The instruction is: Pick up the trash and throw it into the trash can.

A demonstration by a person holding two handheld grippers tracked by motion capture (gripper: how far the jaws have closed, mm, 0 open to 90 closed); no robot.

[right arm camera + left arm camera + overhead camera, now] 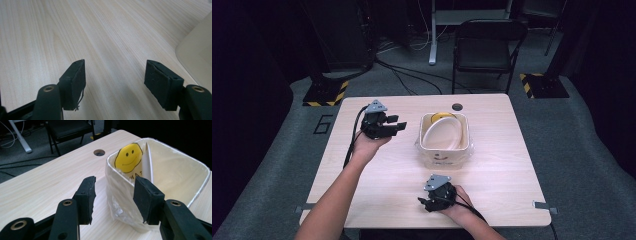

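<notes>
Left tongs (399,125), released and empty, faced the lined bin's (445,152) near wall mid-tabletop (502,170) to grasp it; right tongs (423,203) lay released near the front edge.

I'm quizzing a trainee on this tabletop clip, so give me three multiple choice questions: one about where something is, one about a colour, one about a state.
1. Where does the bag-lined bin stand?
A. near the middle of the wooden table
B. on the folding chair
C. on the floor

2. What colour is the smiley face inside the bin?
A. red
B. yellow
C. blue

3. How do the left gripper jaws stand?
A. clamped on the bin's rim
B. holding a plate
C. apart, pressing on nothing

Answers:
1 A: the high view shows the bin on the tabletop, right of the left gripper and beyond the right gripper.
2 B: the left gripper view shows it bright yellow with a black outline.
3 C: the left gripper view shows both pads short of the bin, with table between them.
</notes>
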